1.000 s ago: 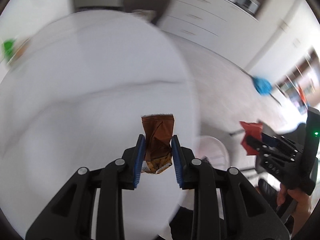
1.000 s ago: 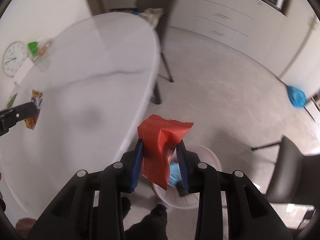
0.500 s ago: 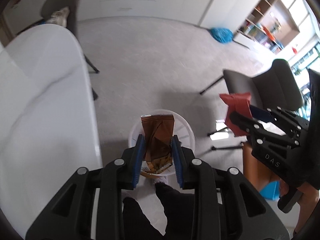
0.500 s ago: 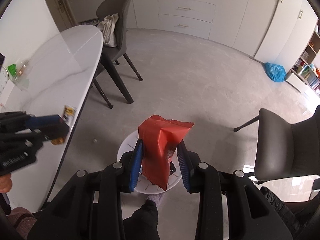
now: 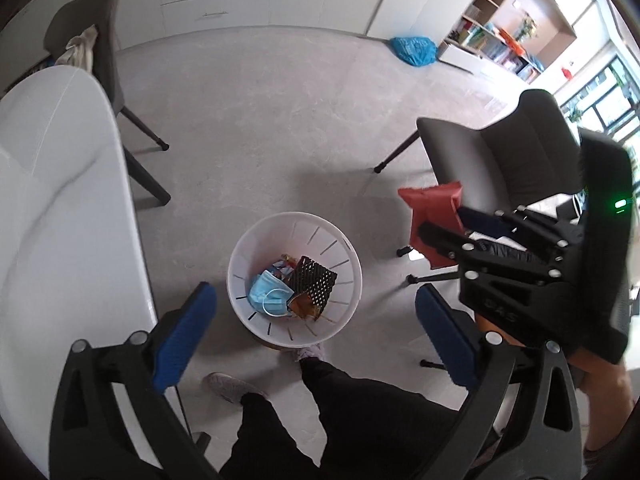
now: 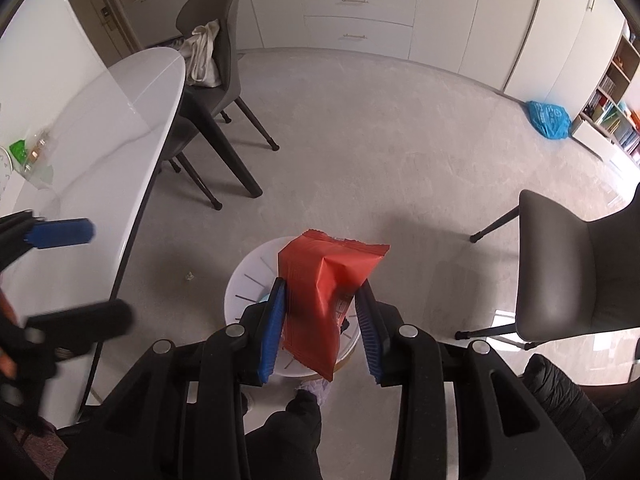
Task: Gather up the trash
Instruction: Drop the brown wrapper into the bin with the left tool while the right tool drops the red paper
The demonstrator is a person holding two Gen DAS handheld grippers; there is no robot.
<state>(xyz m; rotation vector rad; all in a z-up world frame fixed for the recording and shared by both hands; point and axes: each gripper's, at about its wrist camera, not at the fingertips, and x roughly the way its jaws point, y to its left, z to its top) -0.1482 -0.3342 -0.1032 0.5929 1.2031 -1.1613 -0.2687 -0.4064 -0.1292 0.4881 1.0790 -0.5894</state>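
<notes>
A white slatted trash bin (image 5: 352, 276) stands on the floor below both grippers. In it lie a blue face mask (image 5: 269, 293), a black perforated piece (image 5: 314, 280) and a brown wrapper (image 5: 303, 306). My left gripper (image 5: 316, 336) is open and empty above the bin. My right gripper (image 6: 322, 330) is shut on a red wrapper (image 6: 326, 280) and holds it over the bin (image 6: 244, 280). The red wrapper also shows in the left wrist view (image 5: 430, 210), to the right of the bin.
A white oval table (image 5: 60, 200) is at the left. Grey chairs stand behind it (image 6: 216, 52) and at the right (image 6: 568, 264). A blue bag (image 6: 548, 118) lies on the floor by the shelves. The person's legs and shoe (image 5: 230, 384) are beside the bin.
My left gripper has opened and dropped the brown wrapper into the bin. Both grippers swung from the table to above the bin. The right gripper still holds the red wrapper.
</notes>
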